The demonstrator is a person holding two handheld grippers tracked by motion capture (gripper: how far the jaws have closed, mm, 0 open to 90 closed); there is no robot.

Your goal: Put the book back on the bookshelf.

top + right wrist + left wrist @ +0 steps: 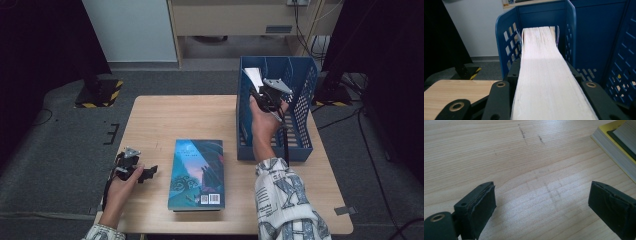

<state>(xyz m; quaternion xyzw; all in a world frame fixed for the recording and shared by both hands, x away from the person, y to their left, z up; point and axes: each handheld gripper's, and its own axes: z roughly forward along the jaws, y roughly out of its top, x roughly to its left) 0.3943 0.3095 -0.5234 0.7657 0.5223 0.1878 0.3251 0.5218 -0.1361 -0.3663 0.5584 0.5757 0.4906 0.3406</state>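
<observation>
Shelving a book in the blue bin

The right gripper [262,92] pinches a book [544,72] by its page edge over the bin [305,145]; judged best lowered upright and square to the walls before letting go. The left gripper [142,172] rests on the table [160,120], jaws spread wide and empty, beside a second book [197,172] lying flat.

The right gripper [541,100] squeezes a book [544,67] by its sides, page edges up, pointing into a blue box [506,42].
</observation>
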